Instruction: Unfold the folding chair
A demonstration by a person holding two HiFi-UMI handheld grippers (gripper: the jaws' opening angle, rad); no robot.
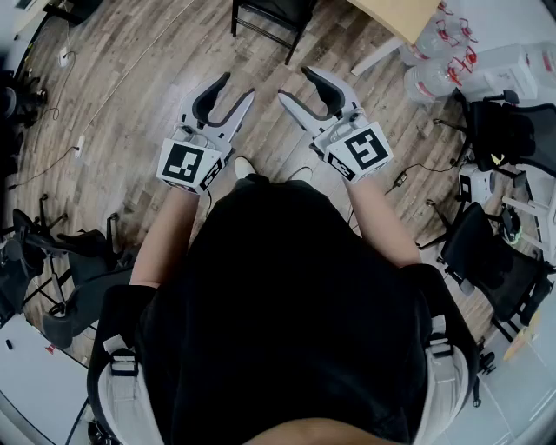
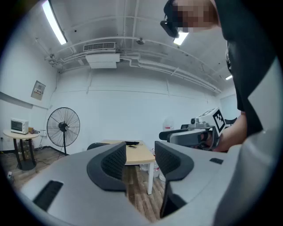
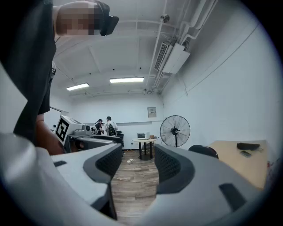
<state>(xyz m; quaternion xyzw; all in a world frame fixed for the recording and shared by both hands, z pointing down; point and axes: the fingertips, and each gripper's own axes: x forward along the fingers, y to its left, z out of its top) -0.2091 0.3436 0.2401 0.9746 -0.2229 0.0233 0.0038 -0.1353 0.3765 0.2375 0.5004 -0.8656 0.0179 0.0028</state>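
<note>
Folding chair stands ahead of both claws, well apart from them. The left claw and right claw are level, side by side, each open and holding nothing. Open wooden floor lies between claws and chair. A bench edge is ahead-right.

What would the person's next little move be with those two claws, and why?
Probably a step forward, carrying both toward the dark chair ahead. The left gripper and the right gripper are open and empty, held level over the wooden floor, well apart from that chair. Whether it is the folding one I cannot tell.
</note>
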